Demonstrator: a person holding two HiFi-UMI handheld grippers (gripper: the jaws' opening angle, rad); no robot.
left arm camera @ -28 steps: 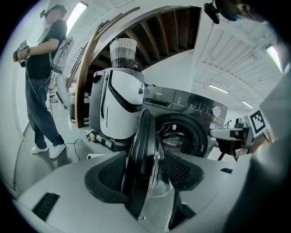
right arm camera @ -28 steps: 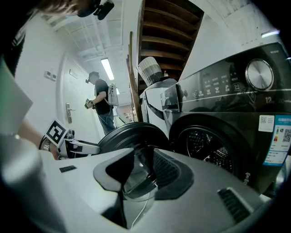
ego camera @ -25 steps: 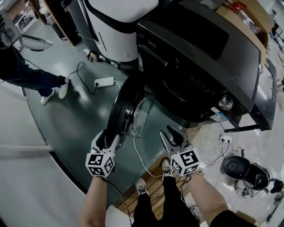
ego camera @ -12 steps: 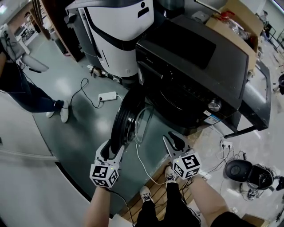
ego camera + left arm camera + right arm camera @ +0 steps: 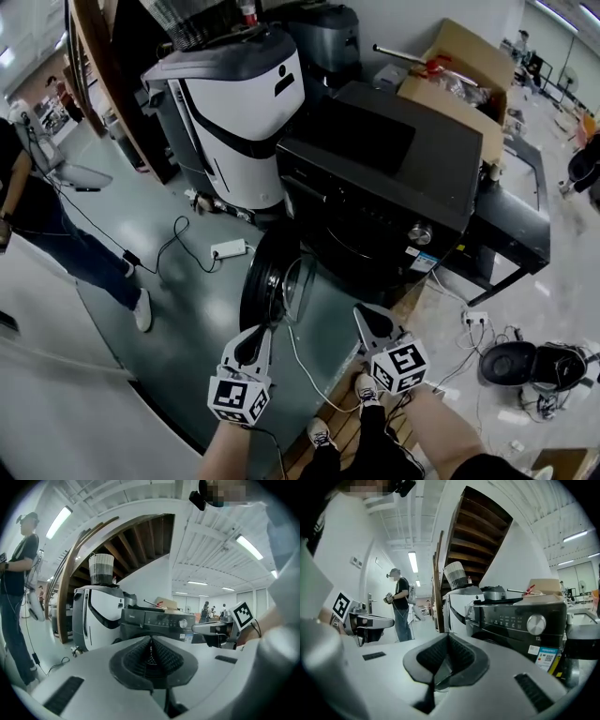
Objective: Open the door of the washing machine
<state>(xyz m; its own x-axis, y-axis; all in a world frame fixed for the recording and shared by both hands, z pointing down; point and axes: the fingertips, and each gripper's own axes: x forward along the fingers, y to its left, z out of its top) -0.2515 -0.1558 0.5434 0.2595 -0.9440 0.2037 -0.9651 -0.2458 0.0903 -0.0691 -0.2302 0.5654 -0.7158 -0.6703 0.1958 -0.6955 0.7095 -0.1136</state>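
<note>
The black front-loading washing machine (image 5: 375, 187) stands in the middle of the head view, its round door (image 5: 265, 281) swung open to the left. My left gripper (image 5: 258, 336) hangs just below the door's lower edge, apart from it. Its jaws are closing with nothing between them, and the pads look pressed together in the left gripper view (image 5: 151, 641). To the right, my right gripper (image 5: 367, 317) is shut and empty in front of the machine. Its own view (image 5: 449, 637) looks over the closed pads at the control panel and knob (image 5: 536, 624).
A tall white and grey machine (image 5: 234, 122) stands left of the washer. A power strip (image 5: 229, 249) and cables lie on the floor. A person (image 5: 37, 216) stands at far left. A cardboard box (image 5: 459, 66) sits behind, and a black device (image 5: 511, 361) with cords at right.
Both grippers have risen and pulled back from the open door. The left jaws, wide at the door's rim before, have come together, and the right jaws have closed too.
</note>
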